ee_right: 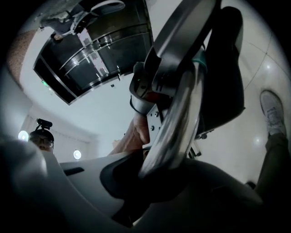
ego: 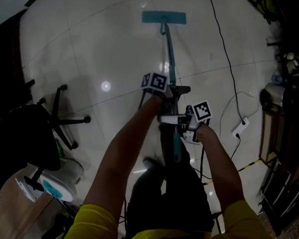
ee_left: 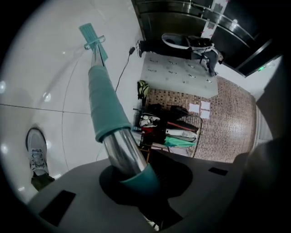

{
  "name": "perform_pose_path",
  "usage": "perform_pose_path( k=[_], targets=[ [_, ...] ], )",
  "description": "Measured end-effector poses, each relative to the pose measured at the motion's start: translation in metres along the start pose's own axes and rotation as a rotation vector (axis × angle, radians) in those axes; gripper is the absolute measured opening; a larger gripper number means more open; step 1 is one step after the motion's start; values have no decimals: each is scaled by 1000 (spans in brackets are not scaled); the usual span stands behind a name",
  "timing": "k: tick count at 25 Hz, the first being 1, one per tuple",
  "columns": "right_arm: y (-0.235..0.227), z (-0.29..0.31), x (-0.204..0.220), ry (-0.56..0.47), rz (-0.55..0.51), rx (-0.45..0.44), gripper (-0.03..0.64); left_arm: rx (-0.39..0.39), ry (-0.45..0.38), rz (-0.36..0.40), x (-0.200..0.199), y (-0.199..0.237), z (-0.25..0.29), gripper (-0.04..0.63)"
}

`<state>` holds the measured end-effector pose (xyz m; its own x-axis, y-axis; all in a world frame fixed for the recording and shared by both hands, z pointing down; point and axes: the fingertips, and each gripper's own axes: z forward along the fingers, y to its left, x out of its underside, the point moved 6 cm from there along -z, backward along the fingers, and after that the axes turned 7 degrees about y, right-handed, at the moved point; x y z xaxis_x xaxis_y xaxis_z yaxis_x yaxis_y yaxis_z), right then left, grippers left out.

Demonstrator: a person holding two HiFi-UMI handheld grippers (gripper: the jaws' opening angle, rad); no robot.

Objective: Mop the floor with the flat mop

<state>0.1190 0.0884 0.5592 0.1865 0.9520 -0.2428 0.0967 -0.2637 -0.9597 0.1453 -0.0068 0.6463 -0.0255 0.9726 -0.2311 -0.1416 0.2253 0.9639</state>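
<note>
Gripping the mop pole (ego: 170, 55) with both tools, the person stands on a white tiled floor (ego: 100, 44). The mop head (ego: 164, 17) lies flat on the tiles at the pole's far end, well ahead of the feet.

Well to the left of the pole stands a dark office chair (ego: 40, 132), apart from the lane the mop works in. Just left of the pole is the left gripper (ego: 171, 93), the one further down the shaft towards the head. Its 2 jaws are pressed onto the pole where bare metal meets a teal sleeve, and the left gripper view shows the shaft running straight out from between them to the head. This forward hold probably steers the head and keeps it flat against the tiles.

Just right of the pole, and closer to the body, the right gripper (ego: 178, 121) has its 2 jaws clamped tight on the bare metal upper part. A rear hold like this likely supplies the push and pull, so the 2 grips work together as a lever.

Further right of the pole a dark cable (ego: 220, 38) trails over the floor, and a power strip (ego: 240, 127) lies there too. Both are near enough that a wide stroke to that side could snag them
</note>
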Motion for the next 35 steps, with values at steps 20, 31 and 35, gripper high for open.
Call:
perform_pose_path(
  k=[20,31,35],
  targets=[
    [22,-75,299,501,296,288,32,264,-352,-386,285,-18,101,5],
    [29,-71,288,494,303,292,32,265,-304,-358,276,-23,98,23],
    [28,-56,290,480,298,282,32,242,-263,-343,280,-22,88,28]
  ],
)
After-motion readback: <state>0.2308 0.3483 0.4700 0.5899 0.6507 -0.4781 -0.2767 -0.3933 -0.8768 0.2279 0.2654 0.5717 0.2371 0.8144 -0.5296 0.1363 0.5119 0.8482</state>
